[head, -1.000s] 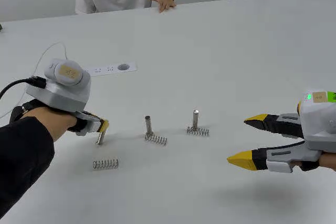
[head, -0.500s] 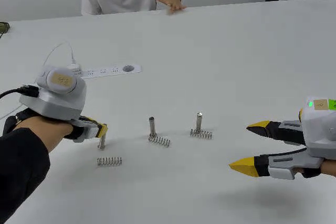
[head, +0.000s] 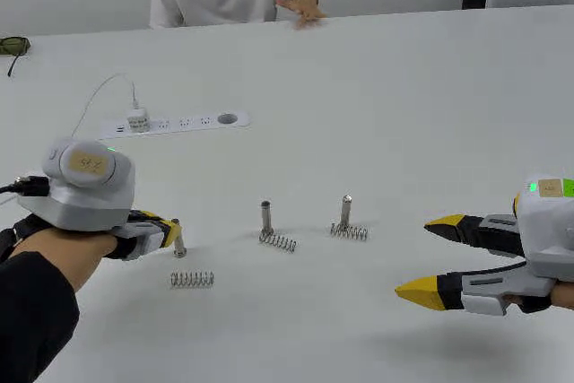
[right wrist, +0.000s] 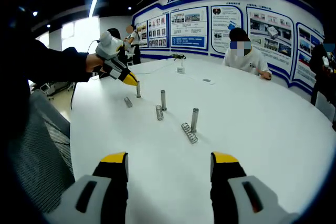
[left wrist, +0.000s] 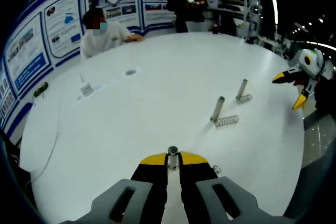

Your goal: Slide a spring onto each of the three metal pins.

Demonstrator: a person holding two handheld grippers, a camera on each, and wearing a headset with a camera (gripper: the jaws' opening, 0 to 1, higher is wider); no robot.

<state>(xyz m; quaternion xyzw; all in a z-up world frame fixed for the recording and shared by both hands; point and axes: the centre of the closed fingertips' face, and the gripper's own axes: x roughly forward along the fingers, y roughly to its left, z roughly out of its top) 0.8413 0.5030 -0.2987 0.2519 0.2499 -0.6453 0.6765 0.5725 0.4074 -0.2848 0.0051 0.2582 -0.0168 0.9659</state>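
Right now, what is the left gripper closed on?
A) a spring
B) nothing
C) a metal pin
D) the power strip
C: in the left gripper view, the left gripper has its yellow tips pinched on an upright metal pin.

Shiny metal pins [head: 265,218], matt tabletop [head: 404,105]

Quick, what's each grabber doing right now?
Left gripper: closed on a metal pin.
Right gripper: open, holding nothing.
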